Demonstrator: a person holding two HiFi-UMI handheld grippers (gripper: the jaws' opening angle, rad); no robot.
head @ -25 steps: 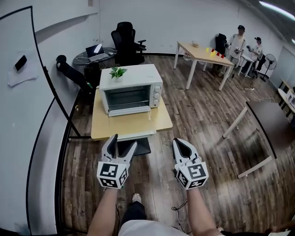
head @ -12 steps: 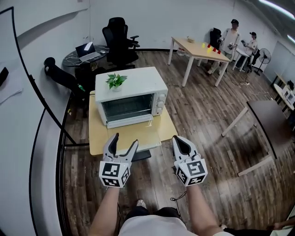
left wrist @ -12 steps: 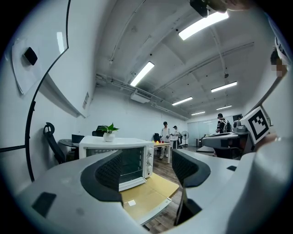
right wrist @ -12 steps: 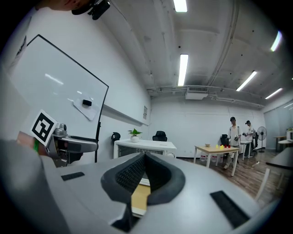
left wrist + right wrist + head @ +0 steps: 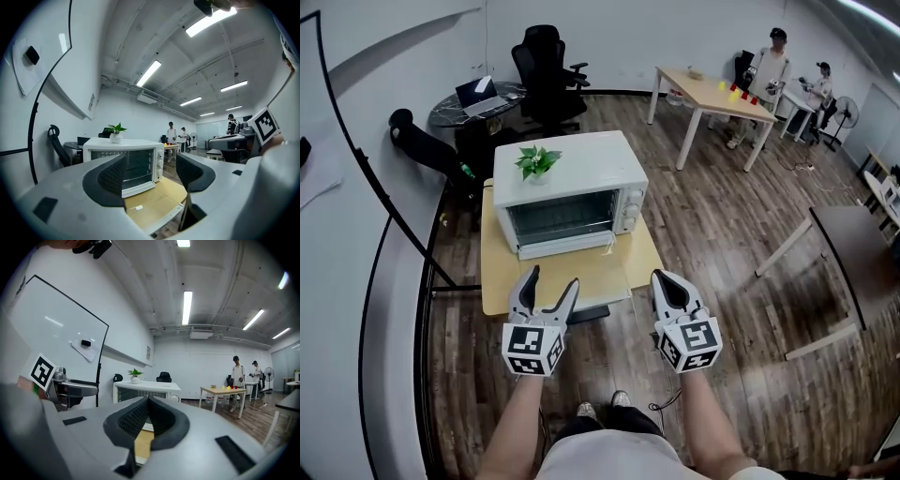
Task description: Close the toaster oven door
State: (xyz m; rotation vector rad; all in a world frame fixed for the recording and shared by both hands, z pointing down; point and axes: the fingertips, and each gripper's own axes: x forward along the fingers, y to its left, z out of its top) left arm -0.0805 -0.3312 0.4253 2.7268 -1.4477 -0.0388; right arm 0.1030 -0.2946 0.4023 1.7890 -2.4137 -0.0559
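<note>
We have edged nearer since a second ago, so the toaster oven [image 5: 567,202] looms a touch larger, while both claws keep their places. Our left gripper [image 5: 551,281] gapes wide with nothing in it; our right gripper [image 5: 666,281] is pinched together, empty. At twelve o'clock from them, well apart, the oven stands on a small wooden table [image 5: 508,272], its glass door upright. A potted plant [image 5: 534,161] sits on its roof toward ten o'clock.

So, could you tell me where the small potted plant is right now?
In the head view the potted plant stands on top of the toaster oven, toward its left side; the oven sits on the small wooden table.
</note>
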